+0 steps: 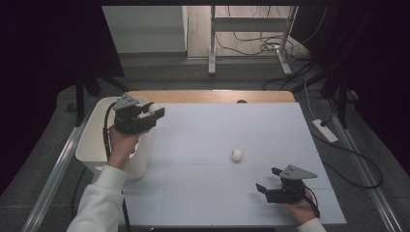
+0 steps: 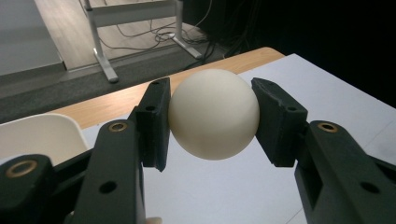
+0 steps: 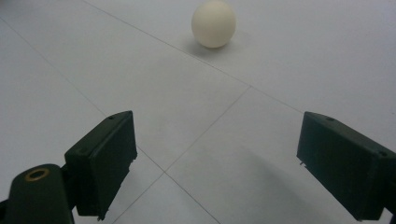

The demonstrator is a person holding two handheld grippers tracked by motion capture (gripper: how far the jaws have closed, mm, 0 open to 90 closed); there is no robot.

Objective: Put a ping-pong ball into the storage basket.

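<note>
L tongs [image 1: 155, 112] clamped on one white ball [image 1: 153, 108] beside the bin [image 1: 92, 145], drop pending; R tongs [image 1: 269, 180] wide open, empty, second ball [image 1: 237, 154] on surface [image 1: 203, 140], uncollected.

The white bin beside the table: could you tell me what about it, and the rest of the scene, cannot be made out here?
- White bin, high view: its inside is hidden by the left gripper, hand and sleeve.
- Held ball, left gripper view: its sides are covered by the pads.
- Ball on the table, right gripper view: its far side faces away.
- Right gripper, high view: the palm is hidden beneath it.
</note>
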